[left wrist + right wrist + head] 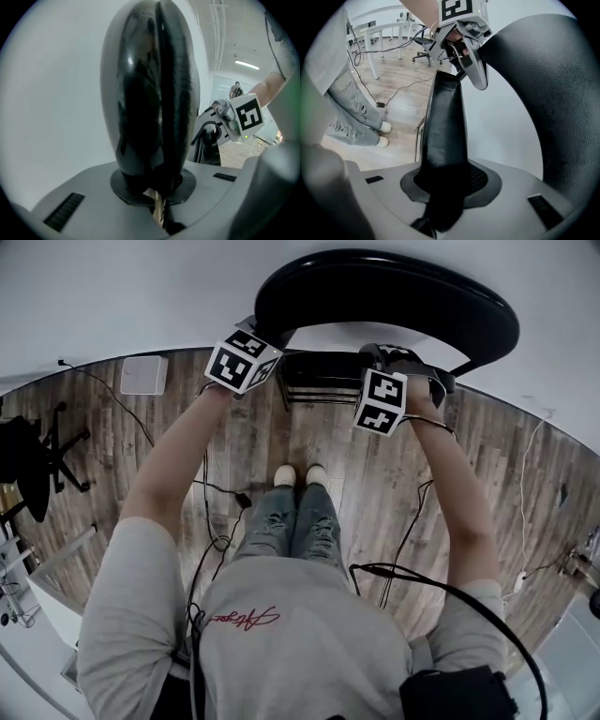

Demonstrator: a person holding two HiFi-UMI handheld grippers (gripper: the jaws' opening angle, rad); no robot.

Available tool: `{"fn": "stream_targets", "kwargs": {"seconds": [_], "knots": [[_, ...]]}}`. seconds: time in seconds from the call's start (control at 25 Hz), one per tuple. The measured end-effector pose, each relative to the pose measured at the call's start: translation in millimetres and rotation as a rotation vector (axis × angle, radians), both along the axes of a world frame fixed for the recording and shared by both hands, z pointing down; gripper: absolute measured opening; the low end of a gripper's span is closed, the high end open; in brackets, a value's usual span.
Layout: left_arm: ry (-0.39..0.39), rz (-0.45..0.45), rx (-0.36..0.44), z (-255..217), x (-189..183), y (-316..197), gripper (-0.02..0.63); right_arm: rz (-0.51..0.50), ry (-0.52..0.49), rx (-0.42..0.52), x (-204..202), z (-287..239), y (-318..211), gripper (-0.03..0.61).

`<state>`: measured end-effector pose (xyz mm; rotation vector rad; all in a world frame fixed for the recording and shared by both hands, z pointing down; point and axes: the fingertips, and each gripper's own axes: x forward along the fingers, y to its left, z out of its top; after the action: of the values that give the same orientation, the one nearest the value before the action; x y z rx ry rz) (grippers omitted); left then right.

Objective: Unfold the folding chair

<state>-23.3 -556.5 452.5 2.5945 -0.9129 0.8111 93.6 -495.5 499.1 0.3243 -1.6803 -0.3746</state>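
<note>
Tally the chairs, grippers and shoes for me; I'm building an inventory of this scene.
chairs: 2 (folding chair, office chair)
grippers: 2 (left gripper, right gripper)
shoes: 2
total: 6

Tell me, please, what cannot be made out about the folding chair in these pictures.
Head view: the folding chair's hinges, hidden beneath its own pad and the right gripper.
Left gripper view: the shut left gripper fills the middle, blocking the chair.
Left gripper view: a distant person, too small.

Head view looked steeply down; gripper views, just behind their jaws, faced each other. Head and right views shared folding chair (pixel 384 292).
</note>
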Motion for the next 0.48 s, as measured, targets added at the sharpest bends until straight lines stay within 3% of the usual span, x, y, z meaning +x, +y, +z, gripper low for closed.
{"fn": "stream_targets", "kwargs": {"seconds": [0.48], "knots": [[0.003, 0.165, -0.058, 2.5, 2.6, 48.3, 0.012, 0.112, -0.010, -0.100, -8.4, 2.0, 68.9, 0.135]]}}
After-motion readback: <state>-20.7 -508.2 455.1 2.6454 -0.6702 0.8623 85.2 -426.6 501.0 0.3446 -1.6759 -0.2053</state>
